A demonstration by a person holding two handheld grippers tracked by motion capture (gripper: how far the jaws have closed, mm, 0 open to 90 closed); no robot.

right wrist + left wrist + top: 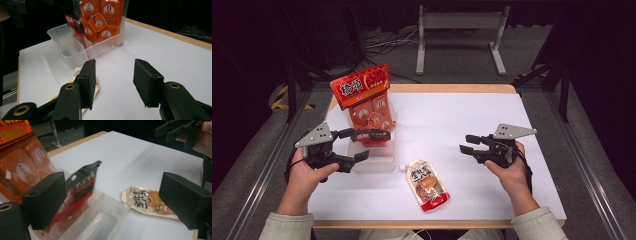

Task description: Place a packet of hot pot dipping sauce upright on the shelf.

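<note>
Taking the clear plastic bin (374, 159) as the landmark, the nearest thing to the person is a spouted pouch (427, 184) lying flat on the white table (472, 125), just off the bin's near right corner. It is cream at the spout end, orange-red toward the bottom, with dark lettering and a picture of food.

Level with the bin, the left gripper (357, 145) hovers at its left side, its jaws spread wide around nothing. Between them in the left gripper view stands a black-and-red pouch (81, 187), upright and tilted in the bin, its black top corner free, untouched by the pads. The right gripper (468, 143) is held well to the right of the bin over bare table, jaws parted and empty.

At the bin's far end stands a tall orange bag (367, 102) with a red header, showing round-labelled packs through its clear front.
</note>
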